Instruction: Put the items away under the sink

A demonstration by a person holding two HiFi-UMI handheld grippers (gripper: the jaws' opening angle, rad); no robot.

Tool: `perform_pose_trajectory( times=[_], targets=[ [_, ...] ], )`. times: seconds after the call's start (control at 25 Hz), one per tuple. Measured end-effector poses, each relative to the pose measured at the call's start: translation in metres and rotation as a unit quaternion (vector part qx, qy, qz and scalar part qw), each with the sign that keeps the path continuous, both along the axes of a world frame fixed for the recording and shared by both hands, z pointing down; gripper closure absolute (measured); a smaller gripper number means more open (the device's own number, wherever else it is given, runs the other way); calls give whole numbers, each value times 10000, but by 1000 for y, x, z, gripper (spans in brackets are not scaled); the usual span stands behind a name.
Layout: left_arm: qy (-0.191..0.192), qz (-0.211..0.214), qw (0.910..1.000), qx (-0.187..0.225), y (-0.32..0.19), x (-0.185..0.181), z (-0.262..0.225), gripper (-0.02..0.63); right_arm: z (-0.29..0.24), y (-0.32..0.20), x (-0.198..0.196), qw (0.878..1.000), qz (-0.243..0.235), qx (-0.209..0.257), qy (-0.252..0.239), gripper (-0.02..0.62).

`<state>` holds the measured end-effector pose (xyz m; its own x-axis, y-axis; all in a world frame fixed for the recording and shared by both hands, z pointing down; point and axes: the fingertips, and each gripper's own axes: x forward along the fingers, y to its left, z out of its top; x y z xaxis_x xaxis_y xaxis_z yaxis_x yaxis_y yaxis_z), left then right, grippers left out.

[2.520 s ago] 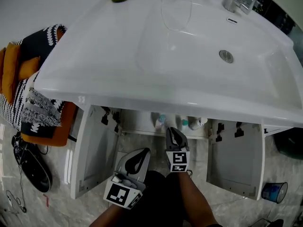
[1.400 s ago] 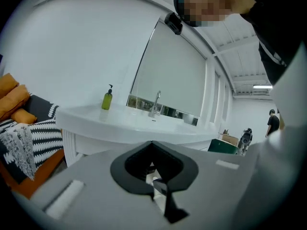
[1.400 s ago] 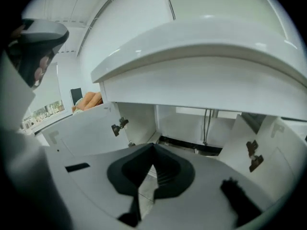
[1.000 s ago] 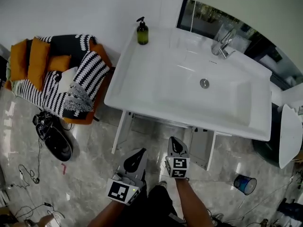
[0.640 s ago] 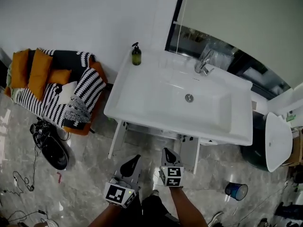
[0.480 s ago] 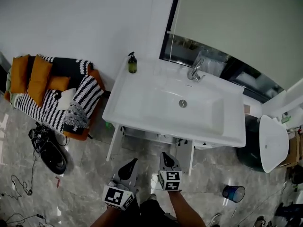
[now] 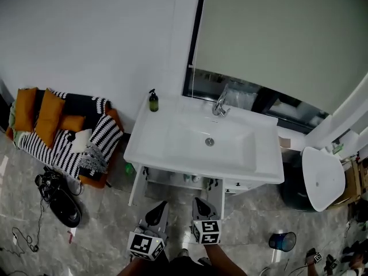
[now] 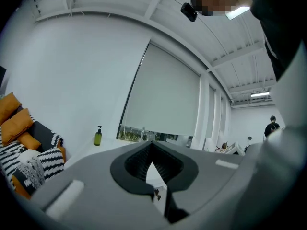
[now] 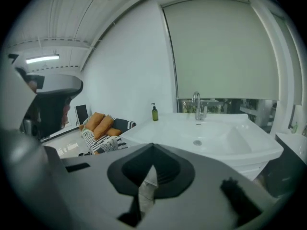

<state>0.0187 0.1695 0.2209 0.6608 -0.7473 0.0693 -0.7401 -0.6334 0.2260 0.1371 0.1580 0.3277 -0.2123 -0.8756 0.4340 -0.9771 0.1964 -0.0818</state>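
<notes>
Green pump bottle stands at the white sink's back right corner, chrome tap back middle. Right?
No: head view shows the green pump bottle at the white sink's back left corner; chrome tap is back middle.

Orange cushions point(image 7: 35, 109) and a striped blanket point(image 7: 86, 148) are lying heaped at the left, while a blue tub point(image 7: 281, 241) is sitting on the floor point(image 7: 98, 223) near right.

Left gripper point(image 7: 160, 207) and right gripper point(image 7: 198, 204) — jaws together, nothing held.
Side by side at the bottom of the head view, tips forward — marker cubes facing up, right one tilted slightly down.
</notes>
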Motion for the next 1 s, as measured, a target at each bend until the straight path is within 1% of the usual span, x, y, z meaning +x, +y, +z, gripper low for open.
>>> perform_pose_trajectory(
  times=[0.08, 0.28, 0.52, 0.84, 1.0],
  targets=[
    [2, 20, 10000, 47, 7, 2, -8, 598, -16, 9, -3, 9999, -11, 119, -42, 580],
    [112, -127, 9999, 19, 29, 2, -14, 598, -51, 36, -7, 9991, -125, 410, -52, 580],
    [117, -97, 9999, 47, 49, 4, -15, 598, -80, 61, -10, 9969, -203, 763, -67, 580],
    [26, -66, 9998, 201, 53, 11, -22, 598, -93, 78, -6, 9957, -205, 896, -105, 580],
    [-36, -58, 9999, 109, 54, 11, -21, 601, -98, 78, -5, 9953, -231, 928, -124, 580]
  ],
)
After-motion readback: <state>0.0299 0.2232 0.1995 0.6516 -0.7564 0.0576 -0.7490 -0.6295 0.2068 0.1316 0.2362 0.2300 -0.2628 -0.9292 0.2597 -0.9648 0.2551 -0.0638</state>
